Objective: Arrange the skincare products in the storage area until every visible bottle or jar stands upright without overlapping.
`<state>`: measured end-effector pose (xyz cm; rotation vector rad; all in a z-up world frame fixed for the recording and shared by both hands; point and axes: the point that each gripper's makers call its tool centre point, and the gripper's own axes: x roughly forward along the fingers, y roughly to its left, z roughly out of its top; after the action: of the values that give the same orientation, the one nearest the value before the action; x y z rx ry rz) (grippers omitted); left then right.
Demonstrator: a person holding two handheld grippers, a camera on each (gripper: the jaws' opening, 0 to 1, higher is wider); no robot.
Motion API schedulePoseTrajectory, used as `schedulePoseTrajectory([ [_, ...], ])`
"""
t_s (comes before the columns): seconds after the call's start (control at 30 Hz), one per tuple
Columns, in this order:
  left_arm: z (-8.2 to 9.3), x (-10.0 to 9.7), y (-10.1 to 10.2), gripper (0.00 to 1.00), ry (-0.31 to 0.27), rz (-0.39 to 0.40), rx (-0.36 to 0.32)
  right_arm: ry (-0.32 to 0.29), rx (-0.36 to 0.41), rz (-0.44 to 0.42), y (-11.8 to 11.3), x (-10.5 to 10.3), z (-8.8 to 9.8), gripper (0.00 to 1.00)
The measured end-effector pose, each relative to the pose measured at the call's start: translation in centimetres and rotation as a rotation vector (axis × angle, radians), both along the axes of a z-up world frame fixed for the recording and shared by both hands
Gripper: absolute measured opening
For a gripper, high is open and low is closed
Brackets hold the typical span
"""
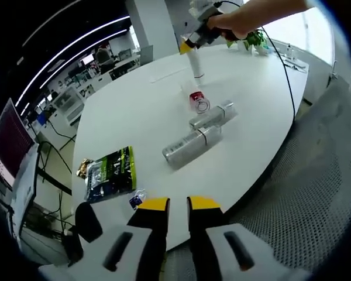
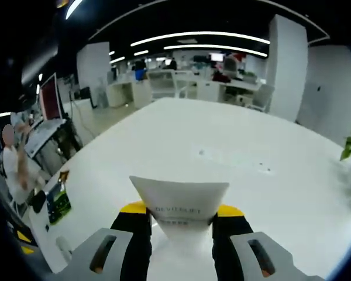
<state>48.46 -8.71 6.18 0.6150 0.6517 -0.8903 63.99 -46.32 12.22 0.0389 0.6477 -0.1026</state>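
White squeeze tubes: I count one [image 1: 195, 64], standing cap-down far across the white oval table [image 1: 134, 111], pinched between the other gripper's [image 1: 190, 44] jaws.
Silver cylindrical bottles: two lying on their sides, one nearer [image 1: 191, 145], one just beyond it to the right [image 1: 213, 115].
Clear jars with red contents: one [image 1: 197, 100], tipped over.
Dark green-printed foil packets: one [image 1: 111, 173], near left.
Small blue sachets: one [image 1: 137, 199], at the near edge.
Potted green plants: one [image 1: 254, 40], far right.

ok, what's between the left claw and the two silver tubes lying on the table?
Bare white table, seen in the left gripper view: nothing between the left claw and the two lying silver tubes. The green packet sits off to the side.
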Motion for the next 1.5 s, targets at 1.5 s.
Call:
schedulePoseTrajectory([
  [1.5, -0.2, -0.1, 0.2, 0.07, 0.011, 0.008, 0.012, -0.045, 0.042, -0.191, -1.1, -0.4, -0.3, 0.38],
])
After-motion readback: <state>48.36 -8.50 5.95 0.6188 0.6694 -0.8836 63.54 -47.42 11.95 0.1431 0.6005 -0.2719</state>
